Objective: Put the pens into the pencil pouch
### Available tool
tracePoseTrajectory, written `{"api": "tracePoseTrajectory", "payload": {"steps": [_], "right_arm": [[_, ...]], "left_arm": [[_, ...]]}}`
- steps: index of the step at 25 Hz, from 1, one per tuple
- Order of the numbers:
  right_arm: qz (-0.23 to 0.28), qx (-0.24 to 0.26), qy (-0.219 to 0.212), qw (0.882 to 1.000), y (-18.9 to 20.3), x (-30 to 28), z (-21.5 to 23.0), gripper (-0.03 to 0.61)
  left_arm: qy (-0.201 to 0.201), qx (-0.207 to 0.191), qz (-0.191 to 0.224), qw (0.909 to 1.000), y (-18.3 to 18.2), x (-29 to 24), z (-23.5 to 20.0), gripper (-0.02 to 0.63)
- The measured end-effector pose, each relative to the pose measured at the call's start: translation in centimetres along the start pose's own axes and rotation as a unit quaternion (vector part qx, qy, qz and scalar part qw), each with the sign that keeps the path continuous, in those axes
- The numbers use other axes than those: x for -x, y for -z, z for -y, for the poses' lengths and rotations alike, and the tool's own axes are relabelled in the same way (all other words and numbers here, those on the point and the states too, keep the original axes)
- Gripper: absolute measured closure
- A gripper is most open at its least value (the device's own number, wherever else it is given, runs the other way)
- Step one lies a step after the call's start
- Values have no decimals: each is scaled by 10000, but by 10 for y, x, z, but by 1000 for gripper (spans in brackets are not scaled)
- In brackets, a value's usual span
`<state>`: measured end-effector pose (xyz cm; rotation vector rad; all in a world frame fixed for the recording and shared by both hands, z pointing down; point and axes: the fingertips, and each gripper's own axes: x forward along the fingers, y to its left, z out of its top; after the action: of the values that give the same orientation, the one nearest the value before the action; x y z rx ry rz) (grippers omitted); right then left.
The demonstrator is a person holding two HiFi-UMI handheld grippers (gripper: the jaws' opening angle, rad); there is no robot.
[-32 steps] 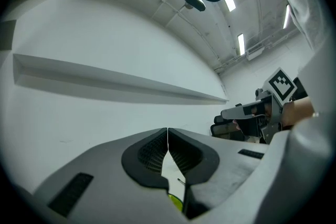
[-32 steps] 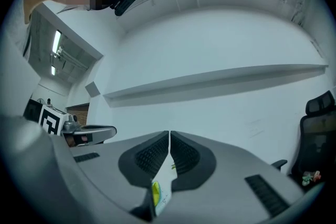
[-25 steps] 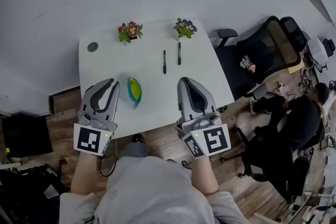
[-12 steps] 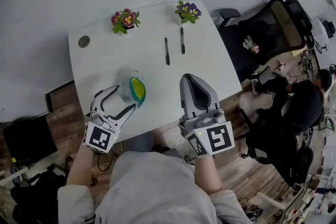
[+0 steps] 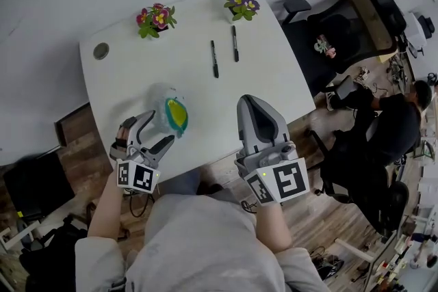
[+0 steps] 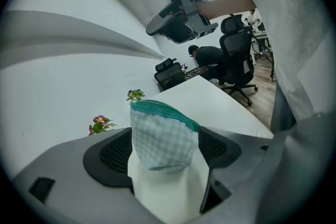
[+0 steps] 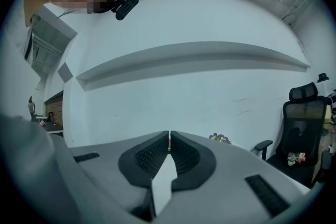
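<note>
Pencil pouch (image 6: 160, 139), between opening jaws of left hand-held gripper (image 5: 157, 128)

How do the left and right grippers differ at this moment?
The left gripper has jaws wide and opening, the pencil pouch standing between them unpressed; the right gripper has jaws shut with nothing between. The left gripper is at the pouch; the right gripper is over bare table, short of the pens. Both hold nothing.

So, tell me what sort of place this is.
Most likely an office or shared workroom. A white table stands on a wooden floor, a black swivel office chair is beside it, and another person sits working at the right.
</note>
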<state>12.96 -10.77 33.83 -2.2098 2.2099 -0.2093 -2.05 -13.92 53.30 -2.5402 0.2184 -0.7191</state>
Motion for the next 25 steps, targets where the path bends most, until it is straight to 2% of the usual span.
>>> {"api": "tracePoseTrajectory", "payload": {"steps": [7,13,14,15,16,20,22,25], "right_arm": [[-23,-12,101,9999,1,1,7,548],[-62,-12,156,9999,3,3,11,548],[-64,-10,162,9998,3,3,11,548],[-66,-8,165,9998,2,3,11,549],[-68,-3,169,9998,2,3,11,548],[-69,16,168,9998,2,4,11,548],[-79,29,161,9998,2,3,9,548],[-85,55,132,9999,2,1,7,548]], "left_arm": [[-323,147,7,9994,-1,-16,-9,253],[-487,733,269,9958,-8,-17,-18,261],[-587,815,269,9946,-8,-16,-22,317],[-719,889,260,9931,-8,-15,-26,447],[-825,971,253,9915,-7,-13,-29,511],[-816,1419,417,9856,-7,-11,-32,560],[-863,1777,771,9773,-13,-8,-38,563],[-948,2626,1231,9523,-19,-1,-49,563]]}}
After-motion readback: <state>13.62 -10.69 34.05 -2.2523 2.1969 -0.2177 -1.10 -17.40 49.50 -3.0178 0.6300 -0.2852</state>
